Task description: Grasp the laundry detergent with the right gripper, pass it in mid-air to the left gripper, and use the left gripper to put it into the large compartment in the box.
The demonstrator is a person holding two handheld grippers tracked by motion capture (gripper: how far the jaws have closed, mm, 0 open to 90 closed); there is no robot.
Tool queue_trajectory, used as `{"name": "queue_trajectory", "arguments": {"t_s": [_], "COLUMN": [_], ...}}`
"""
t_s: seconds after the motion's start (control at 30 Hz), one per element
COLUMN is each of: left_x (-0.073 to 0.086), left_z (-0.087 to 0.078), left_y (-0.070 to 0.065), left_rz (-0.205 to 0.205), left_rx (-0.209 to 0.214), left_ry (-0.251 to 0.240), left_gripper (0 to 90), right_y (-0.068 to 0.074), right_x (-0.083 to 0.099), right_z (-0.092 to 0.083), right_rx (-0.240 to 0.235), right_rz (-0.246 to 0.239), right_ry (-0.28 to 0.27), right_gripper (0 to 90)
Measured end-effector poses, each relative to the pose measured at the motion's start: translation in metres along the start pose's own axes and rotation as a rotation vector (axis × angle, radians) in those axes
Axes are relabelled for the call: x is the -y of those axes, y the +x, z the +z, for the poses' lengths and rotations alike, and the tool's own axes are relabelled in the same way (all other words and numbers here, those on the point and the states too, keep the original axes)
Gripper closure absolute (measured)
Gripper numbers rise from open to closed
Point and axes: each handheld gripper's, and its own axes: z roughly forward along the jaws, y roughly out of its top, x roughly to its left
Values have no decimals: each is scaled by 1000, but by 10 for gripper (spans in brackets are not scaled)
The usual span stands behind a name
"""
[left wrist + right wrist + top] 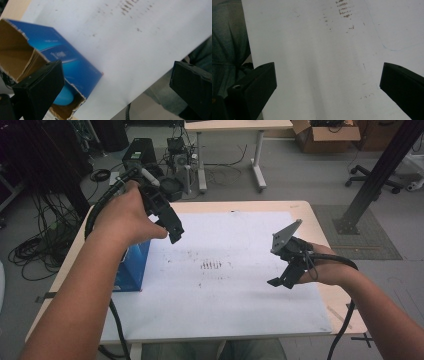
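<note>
One box, two claws

My left claw (172,227) hovered agape above one blue box (134,267); my right claw (282,275) gaped too.

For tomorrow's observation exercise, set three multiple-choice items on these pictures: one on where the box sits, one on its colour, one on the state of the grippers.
1. Where does the box sit on the table?
A. at its left edge
B. at its right edge
C. at its far middle

2. What colour is the outside of the box?
A. red
B. blue
C. green

3. How do the left gripper and the right gripper stand?
A. both shut on the box
B. one open, one shut
C. both open, holding nothing

Answers: 1 A, the high view shows it under the left forearm at the left edge. 2 B, its walls are blue with a torn brown cardboard opening. 3 C, each gripper view shows its jaws wide apart with nothing between them.
</note>
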Motion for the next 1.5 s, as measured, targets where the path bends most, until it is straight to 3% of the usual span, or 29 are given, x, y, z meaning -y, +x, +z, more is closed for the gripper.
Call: {"name": "queue_trajectory", "arguments": {"t_s": [0.2, 0.33, 0.5, 0.67, 0.83, 0.97, 1.27, 1.5], "left_x": [-6, -9, -11, -13, -15, -15, -17, -19], "left_z": [6, 17, 26, 37, 45, 52, 63, 71], "left_y": [-16, -25, -31, -37, -41, -41, -34, -35], "left_rz": [135, 227, 296, 358, 399, 437, 446, 457], "left_rx": [25, 20, 13, 59, 89, 90, 110, 122], "left_ry": [15, 55, 74, 81, 92, 105, 119, 132], "left_gripper": [2, 2, 2, 2, 2, 2, 2, 2], "right_y": [3, 3, 2, 2, 0, -6, -16, -17], "right_x": [-4, -5, -7, -9, -11, -11, -13, -13], "right_z": [-2, -3, -3, -2, -3, -2, 1, 3], "right_rx": [-2, -1, 0, -3, -1, -2, -8, -19], "right_rz": [-17, -14, -18, -17, -18, -16, -22, -25], "right_ry": [17, 33, 55, 73, 102, 115, 177, 185], "right_gripper": [9, 9, 9, 9, 9, 9, 8, 6]}}
